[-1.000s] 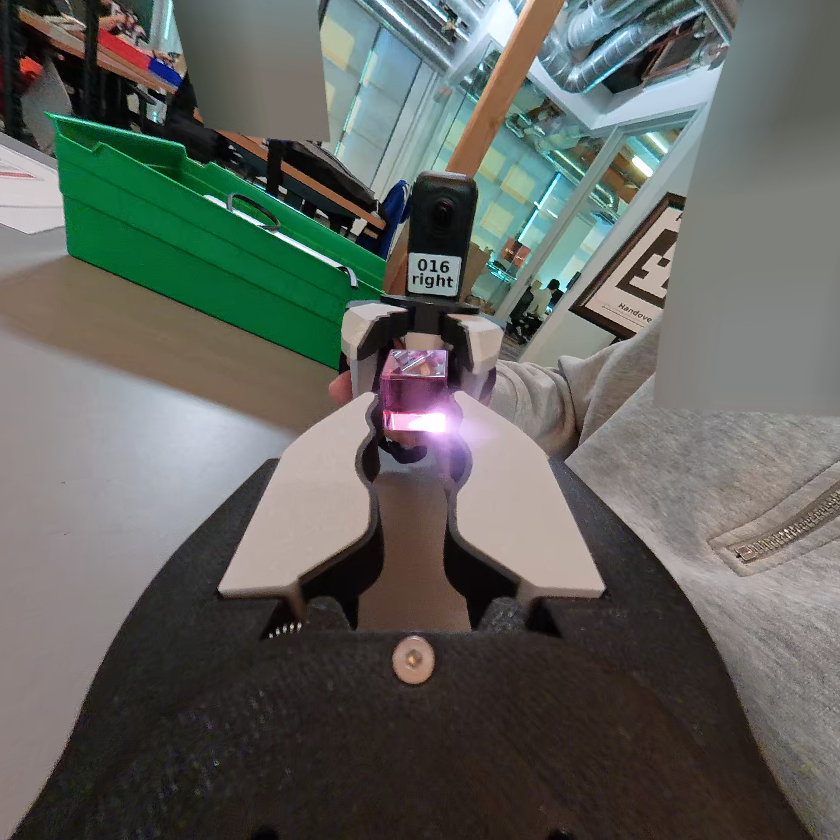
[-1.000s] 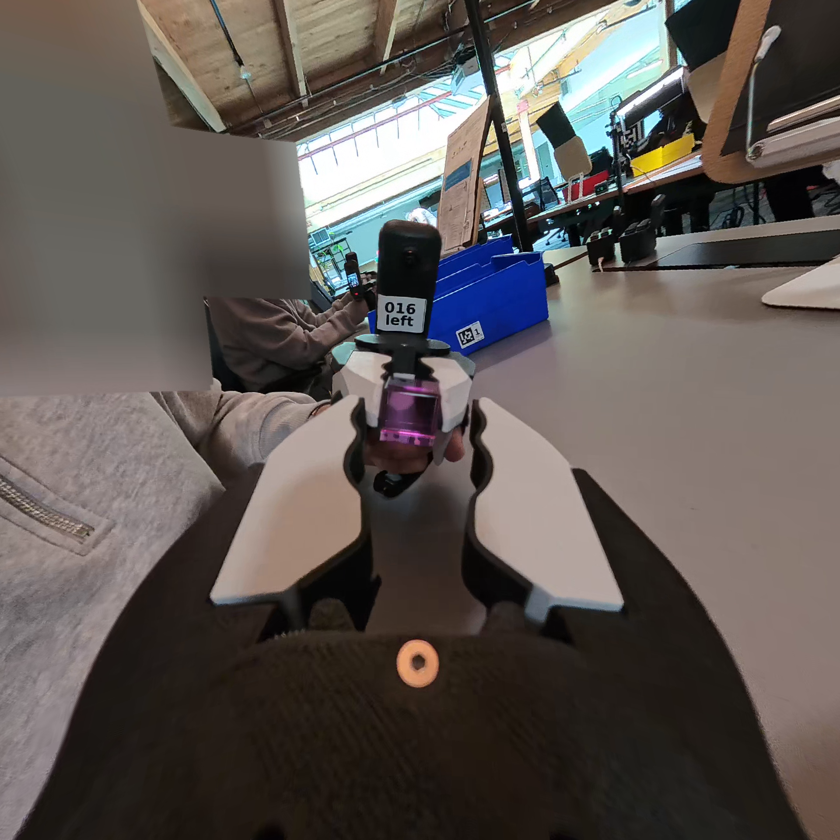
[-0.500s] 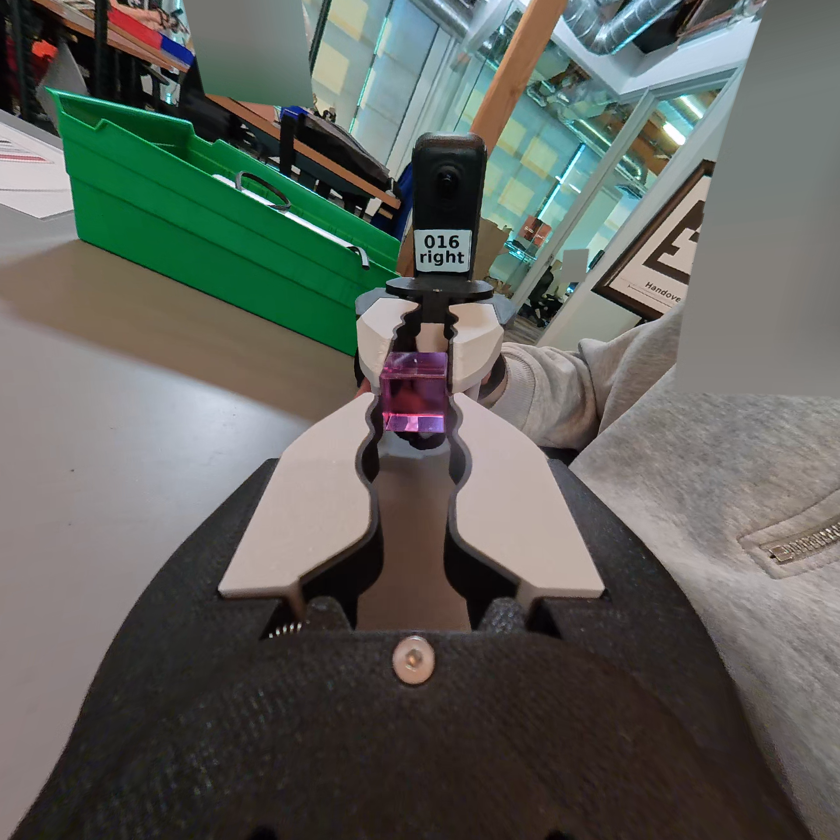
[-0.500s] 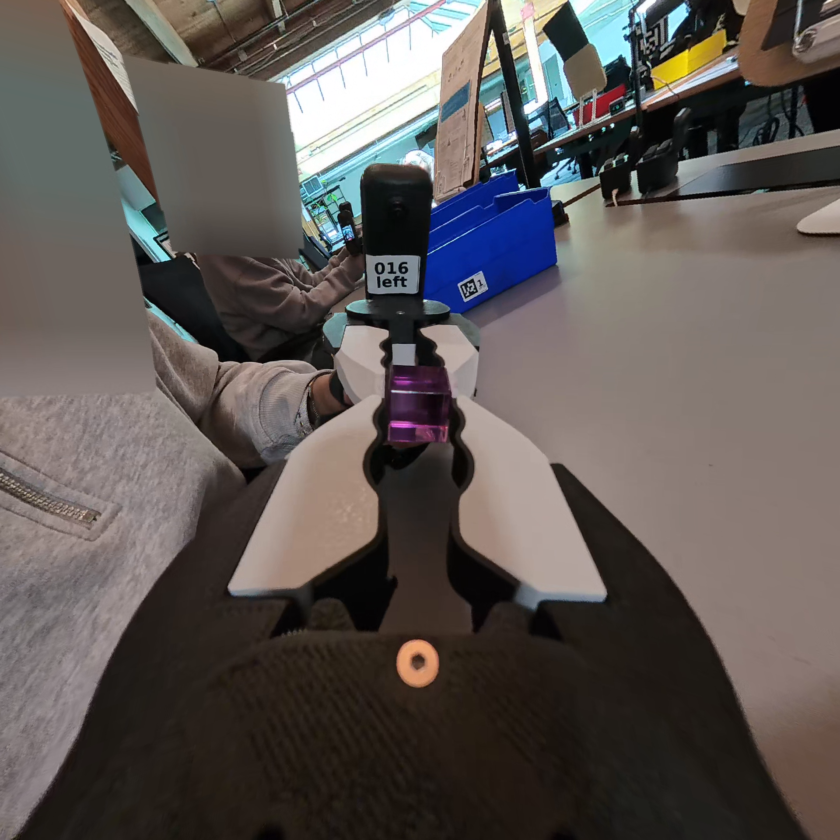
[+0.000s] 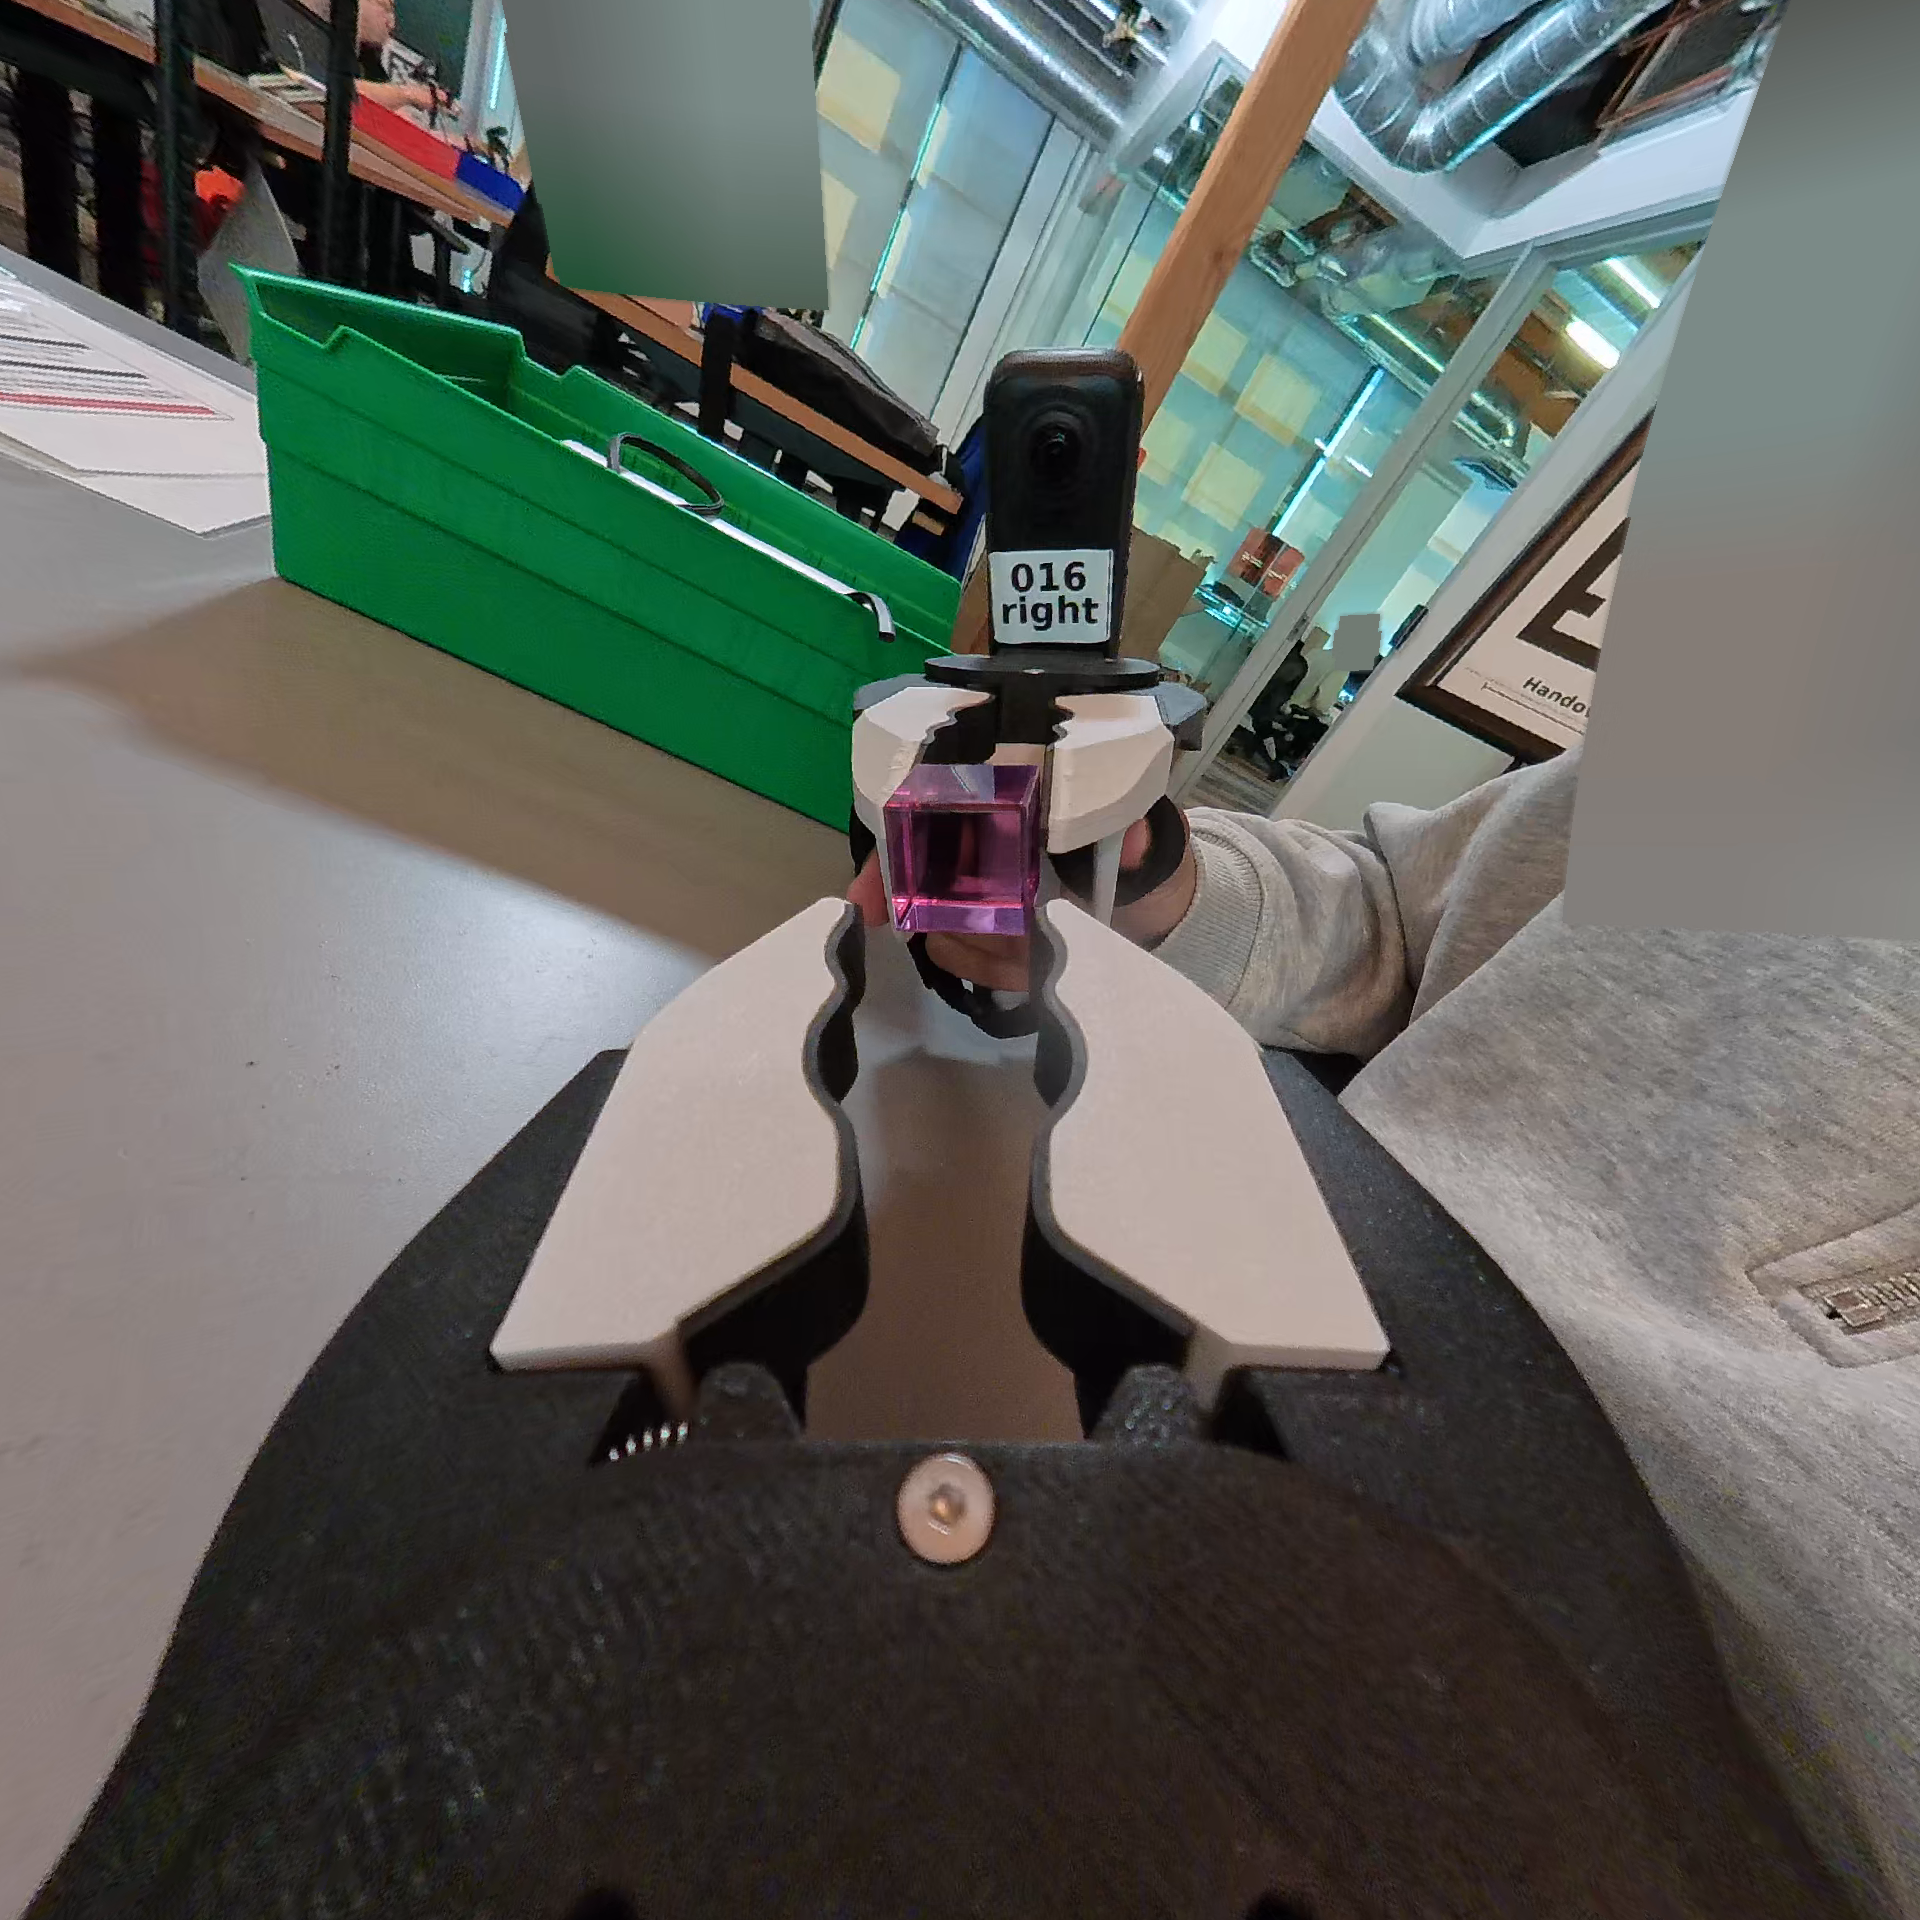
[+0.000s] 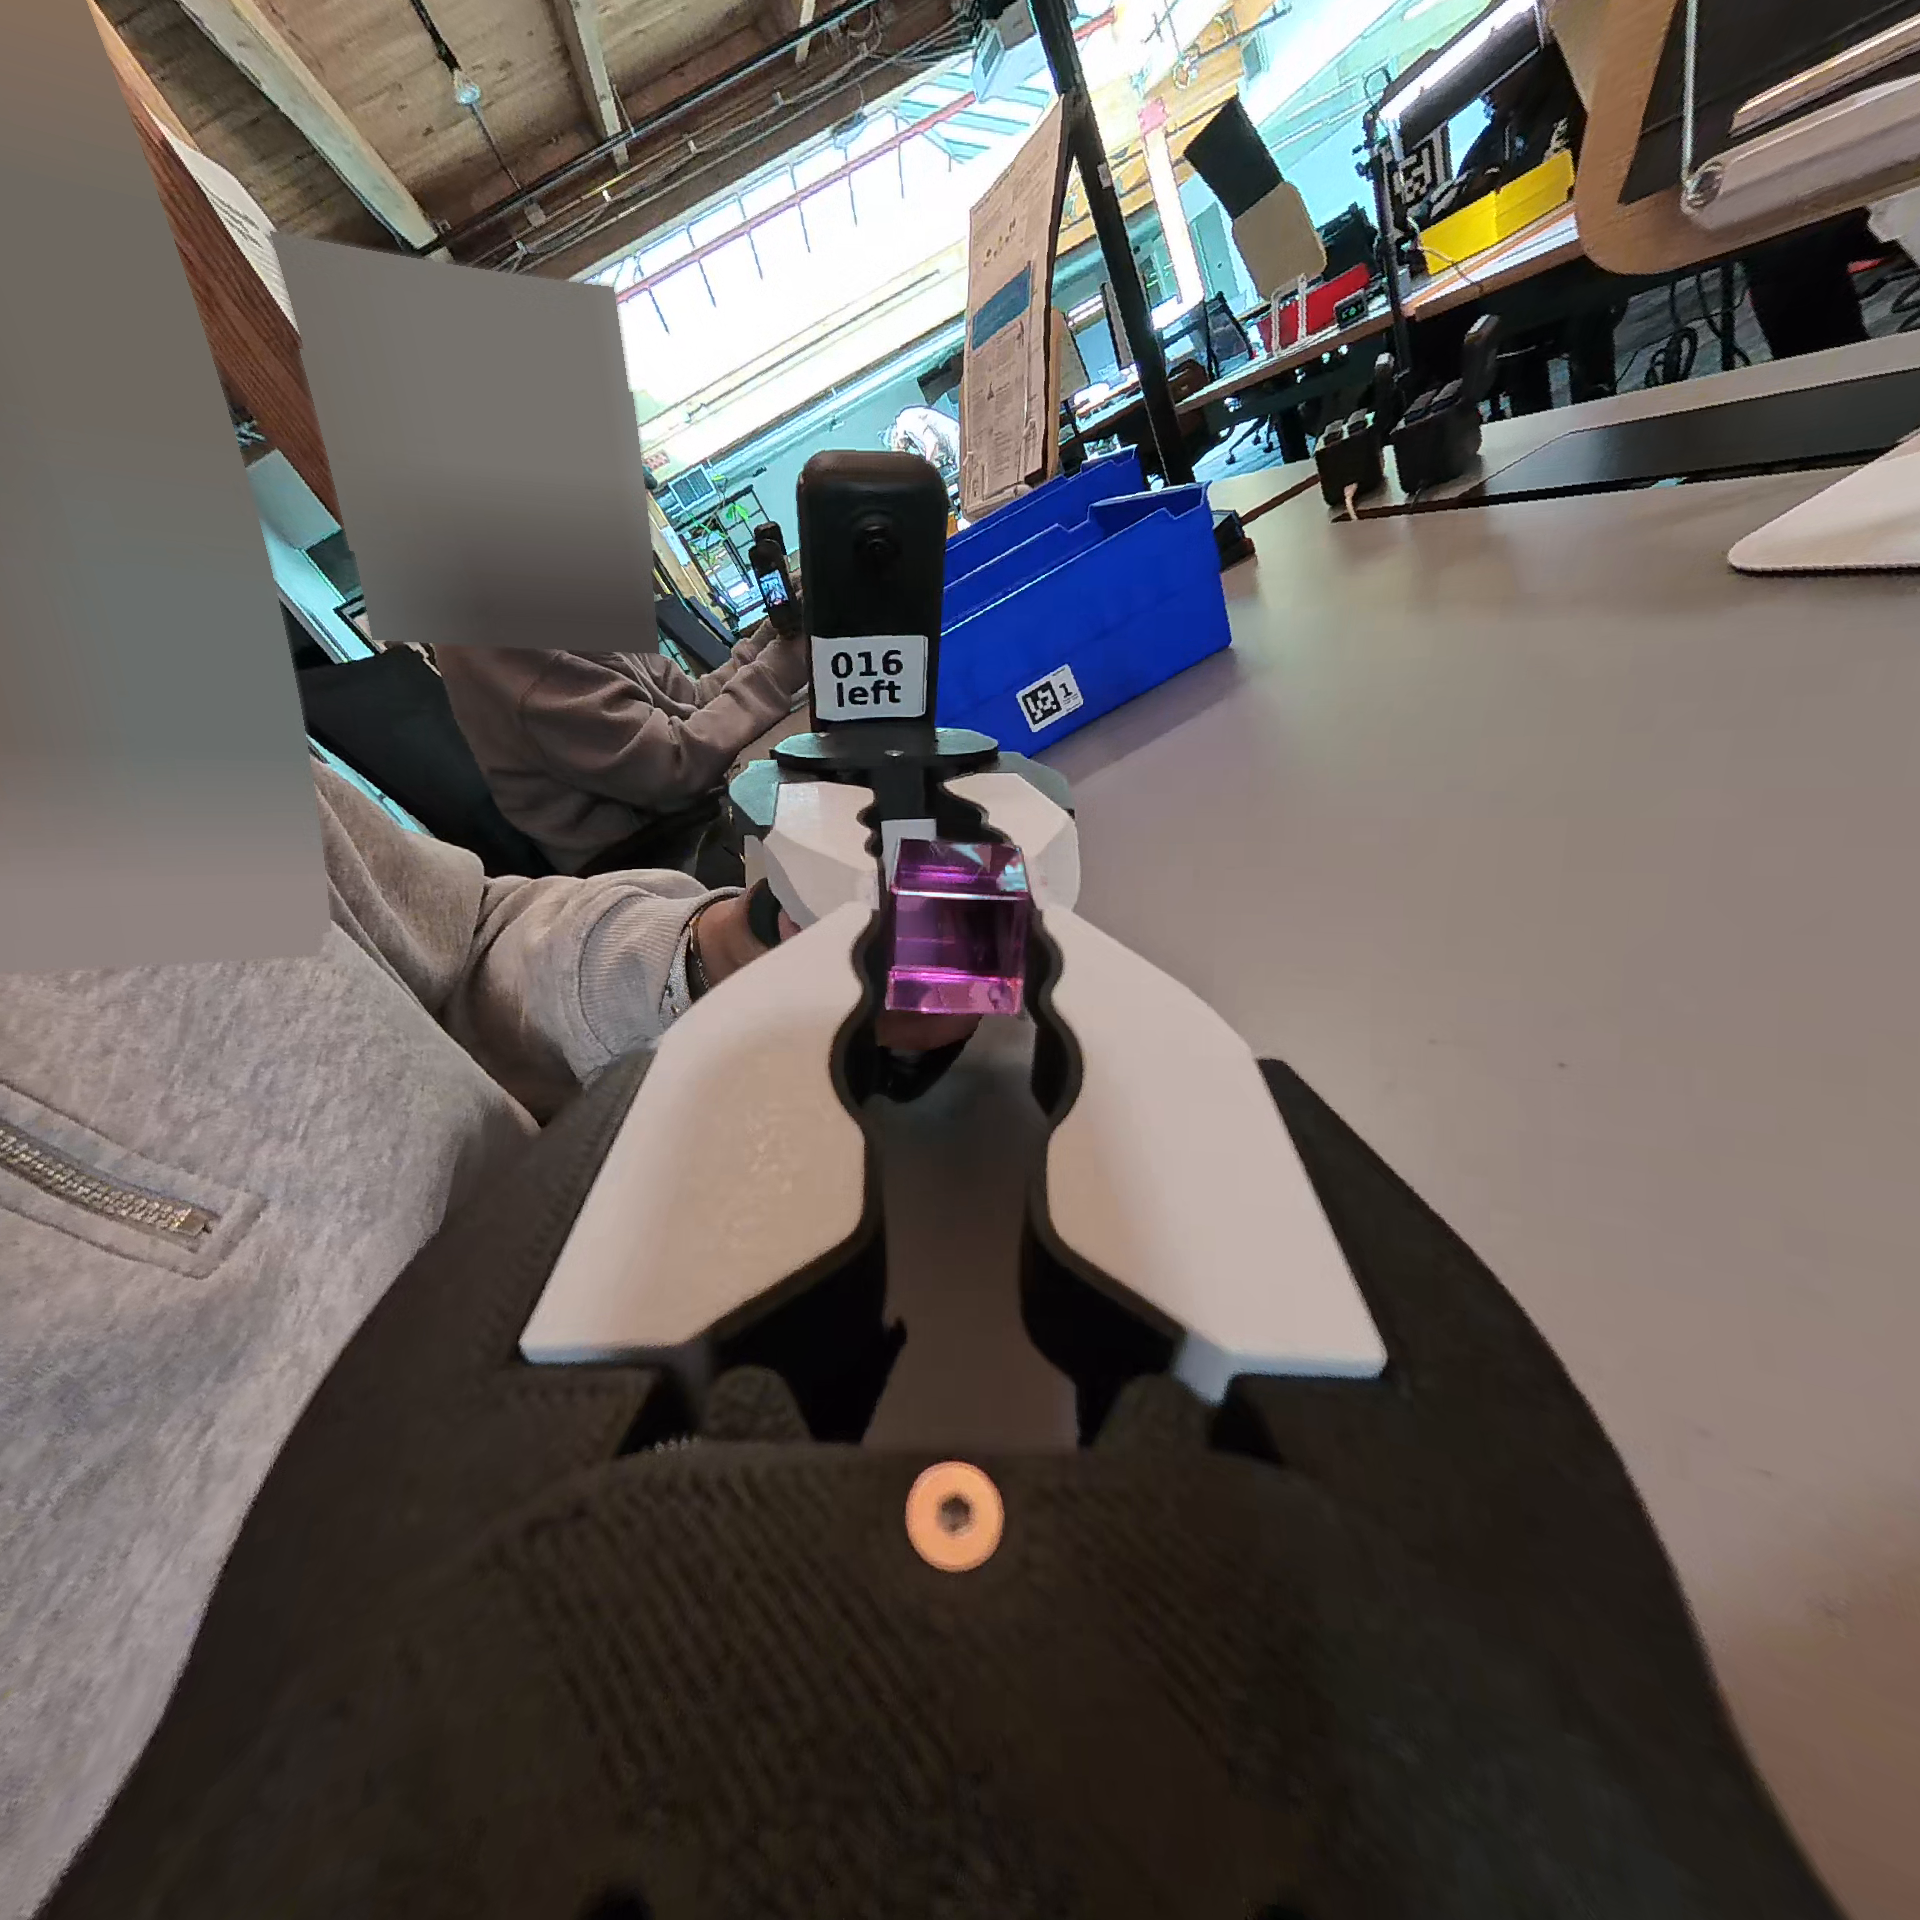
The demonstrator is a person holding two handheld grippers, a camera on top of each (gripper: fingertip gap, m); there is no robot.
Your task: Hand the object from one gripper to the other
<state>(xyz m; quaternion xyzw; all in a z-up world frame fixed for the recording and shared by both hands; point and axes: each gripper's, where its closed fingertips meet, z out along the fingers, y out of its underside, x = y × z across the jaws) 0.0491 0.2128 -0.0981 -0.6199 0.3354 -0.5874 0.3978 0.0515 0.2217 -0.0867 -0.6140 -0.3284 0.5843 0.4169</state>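
A clear purple cube (image 6: 956, 935) sits clamped between the white fingertips of my right gripper (image 6: 956, 940), held in the air above the grey table (image 6: 1507, 883). In the left wrist view the cube (image 5: 961, 847) sits just past the tips of my left gripper (image 5: 948, 920). The left gripper's jaws stand slightly wider than the cube and hold nothing. The two grippers face each other tip to tip. The right gripper's fingers (image 5: 1112, 769) show behind the cube, and the left gripper's fingers (image 6: 810, 852) show behind it in the right wrist view.
A green bin (image 5: 520, 540) and a paper sheet (image 5: 114, 416) lie on the table to the left. A blue bin (image 6: 1091, 613) and a white monitor foot (image 6: 1829, 520) stand farther off. The holder's grey sweater (image 5: 1610, 1195) is close by.
A second ago my left gripper held the cube and the right was open. The right closed on the cube, then the left opened and drew back slightly.
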